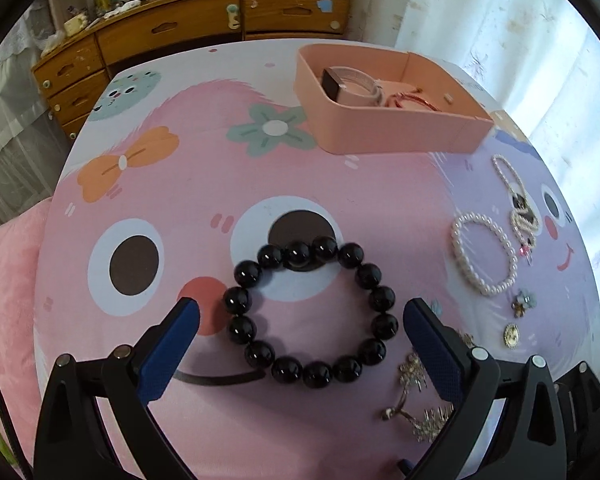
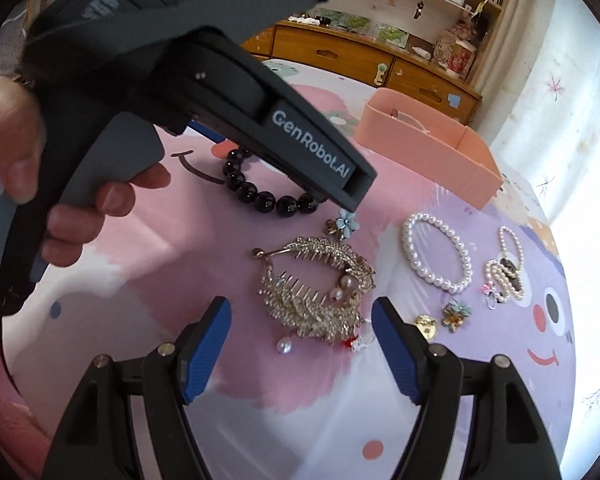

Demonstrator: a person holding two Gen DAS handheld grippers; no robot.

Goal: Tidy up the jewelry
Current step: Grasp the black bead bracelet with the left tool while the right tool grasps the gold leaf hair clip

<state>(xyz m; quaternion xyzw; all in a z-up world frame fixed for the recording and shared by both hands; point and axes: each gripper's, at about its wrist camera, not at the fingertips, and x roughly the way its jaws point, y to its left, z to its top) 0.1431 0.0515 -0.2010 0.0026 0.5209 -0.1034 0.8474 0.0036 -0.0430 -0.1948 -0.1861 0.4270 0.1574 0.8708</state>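
Left gripper [image 1: 301, 312] has its jaws spread wide, and the black bead bracelet [image 1: 310, 314] sits right in the gap between them, flat on the cartoon-print cloth [image 1: 220, 184], not pinched or touched as far as I can see. It's one ring of big glossy round black beads, around twenty of them. Right gripper [image 2: 301, 312] is wide open too, holding nothing, with the gold rhinestone hair comb [image 2: 318, 288] lying just ahead between the blue pads [image 2: 204, 352]; it's leaf-shaped with a few dangling pearls. Further out past the right jaw: one white pearl bracelet [image 2: 438, 258], one tangled pearl strand with dark bits [image 2: 506, 270], two little flower pieces [image 2: 455, 314] [image 2: 342, 224] and one gold coin-like charm [image 2: 426, 325]. Beyond all that, well apart from the jaws, there's one pink box [image 1: 384, 128] with a pink-strapped watch [image 1: 350, 88] and a reddish bracelet [image 1: 410, 101] inside. A hand [image 2: 40, 168] holds the left gripper's body in the right-wrist view.
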